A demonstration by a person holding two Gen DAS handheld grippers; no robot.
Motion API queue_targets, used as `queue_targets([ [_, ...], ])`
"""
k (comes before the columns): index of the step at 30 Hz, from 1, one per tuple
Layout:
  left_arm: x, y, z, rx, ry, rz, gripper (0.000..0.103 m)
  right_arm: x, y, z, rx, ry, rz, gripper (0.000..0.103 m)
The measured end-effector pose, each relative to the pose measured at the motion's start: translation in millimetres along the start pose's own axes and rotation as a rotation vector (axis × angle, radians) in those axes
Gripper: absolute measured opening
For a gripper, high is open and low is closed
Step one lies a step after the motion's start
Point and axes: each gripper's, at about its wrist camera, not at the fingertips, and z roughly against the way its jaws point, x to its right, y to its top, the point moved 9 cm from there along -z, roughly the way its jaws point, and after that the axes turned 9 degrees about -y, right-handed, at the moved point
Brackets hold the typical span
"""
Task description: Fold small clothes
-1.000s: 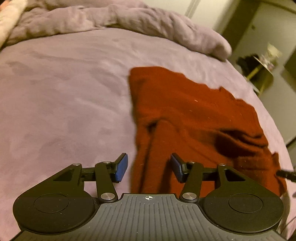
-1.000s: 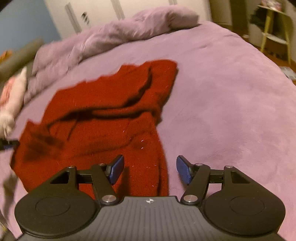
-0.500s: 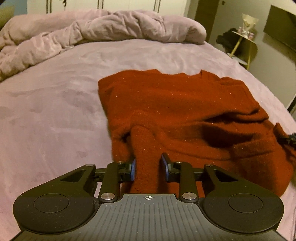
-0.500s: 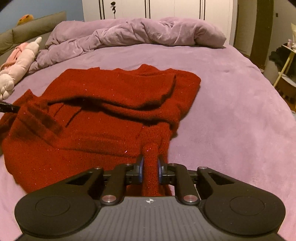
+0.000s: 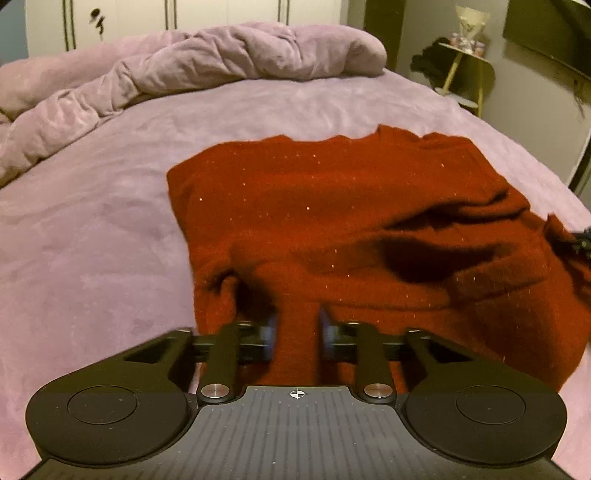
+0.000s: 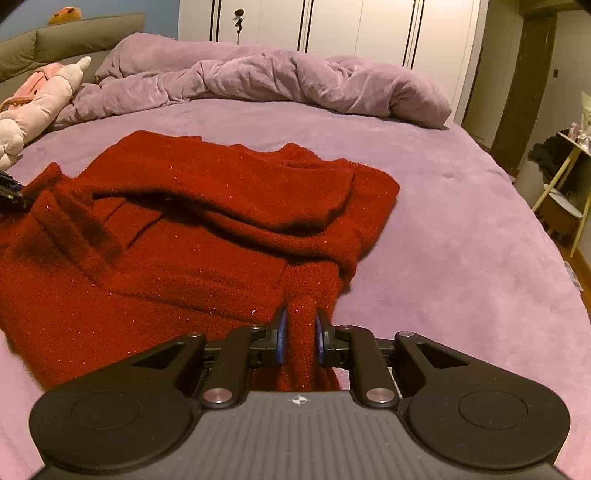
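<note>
In the left wrist view, the left hand-held gripper (image 5: 295,332) sits at the bottom centre, its blurred blue pads pinching a raised fold at the near edge of a red knit sweater (image 5: 351,206). The sweater lies spread over the centre and right of the frame on a bed with a purple sheet (image 5: 92,229); a crumpled purple duvet (image 5: 192,62) is heaped along the upper left, and a yellow side table (image 5: 469,70) stands at the upper right. In the right wrist view, the right hand-held gripper (image 6: 298,338) at the bottom centre is clamped on a narrow bunched ridge of the sweater (image 6: 192,221), which fills the left and centre, partly folded over itself. A pink plush toy (image 6: 40,99) lies at the upper left, beside the duvet (image 6: 277,81), with white wardrobe doors (image 6: 351,29) behind.
</note>
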Motion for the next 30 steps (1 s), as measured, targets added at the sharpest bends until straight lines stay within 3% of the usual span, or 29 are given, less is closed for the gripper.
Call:
queue_targets([
  [2,2,4,6,0.025,-0.006,0.003,0.012,-2,0,-2,-0.001,-0.008,0.024,0.017],
  [3,4,6,12,0.046,-0.015,0.006,0.011,-3,1,-1,0.005,-0.028,0.050,0.011],
  [5,8,14,27,0.093,-0.040,0.010,0.011,-3,5,7,0.038,-0.068,0.079,0.009],
  [10,9,53,81,0.278,-0.073,0.052,0.011,8,25,36,0.158,-0.151,0.073,0.009],
  [14,-8,93,100,0.408,-0.005,0.068,0.011,24,64,41,0.252,-0.190,-0.017,0.009],
  [18,-25,109,83,0.450,0.101,0.095,0.011,39,95,21,0.293,-0.247,-0.127,0.009],
  [21,-40,99,49,0.377,0.134,0.139,0.012,45,95,-12,0.212,-0.212,-0.185,0.009],
  [23,-47,84,24,0.279,0.104,0.171,0.014,43,83,-37,0.115,-0.164,-0.201,0.009],
  [26,-50,62,-3,0.184,0.066,0.194,0.034,37,61,-60,0.025,-0.133,-0.188,0.012],
  [27,-51,58,-9,0.168,0.053,0.203,0.047,35,57,-63,0.019,-0.131,-0.185,0.015],
  [30,-50,52,-17,0.162,-0.004,0.240,0.048,37,56,-69,0.005,-0.112,-0.217,0.018],
])
